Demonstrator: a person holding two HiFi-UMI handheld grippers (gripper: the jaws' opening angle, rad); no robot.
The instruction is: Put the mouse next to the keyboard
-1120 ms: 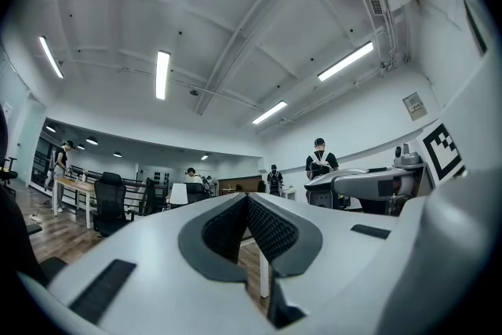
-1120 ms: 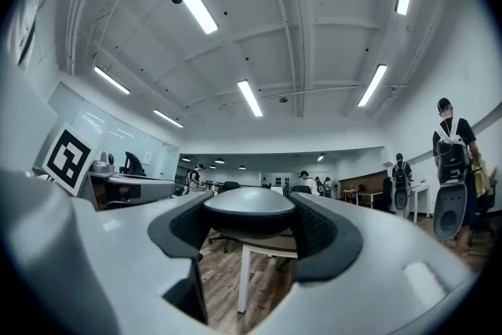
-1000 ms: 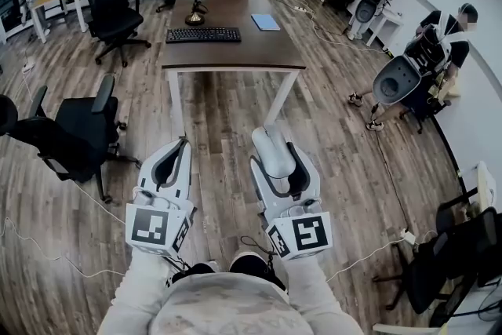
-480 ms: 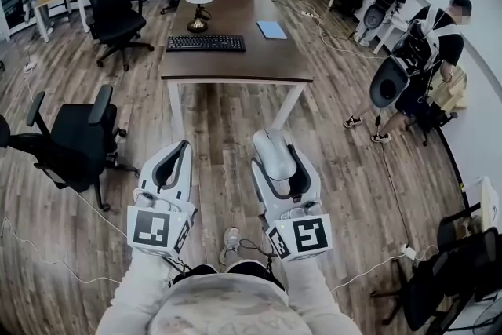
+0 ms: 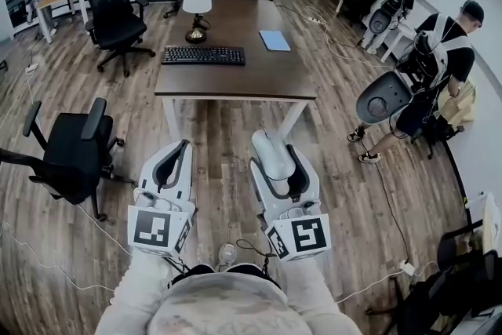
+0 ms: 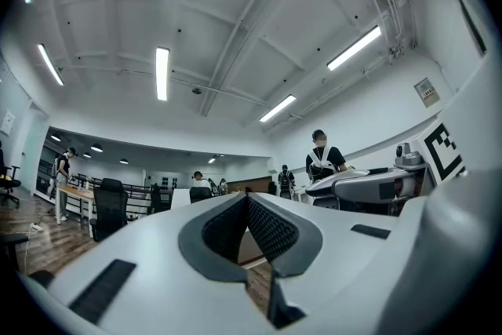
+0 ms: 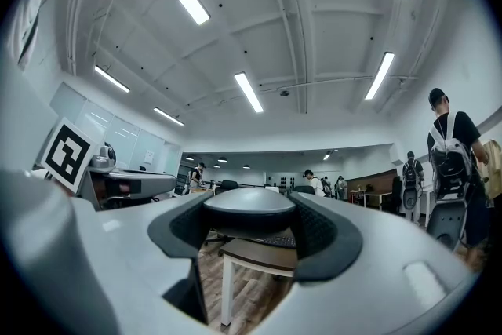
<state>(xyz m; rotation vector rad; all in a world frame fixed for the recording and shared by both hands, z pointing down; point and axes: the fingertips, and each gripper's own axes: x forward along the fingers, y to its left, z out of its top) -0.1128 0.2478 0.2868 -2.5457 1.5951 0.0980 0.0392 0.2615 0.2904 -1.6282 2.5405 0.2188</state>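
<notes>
Both grippers were held low, side by side over the floor (image 5: 94,247), short of the table (image 5: 259,78), their cubes (image 5: 298,235) showing black-and-white square codes. The right gripper (image 5: 282,172) gripped the white mouse (image 5: 272,149) between its jaws, well apart from the keyboard (image 5: 203,55) on the table ahead. The left gripper (image 5: 171,161) seemed clenched on nothing.

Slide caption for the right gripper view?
Right gripper holds the mouse between its jaws; table with keyboard ahead.
</notes>
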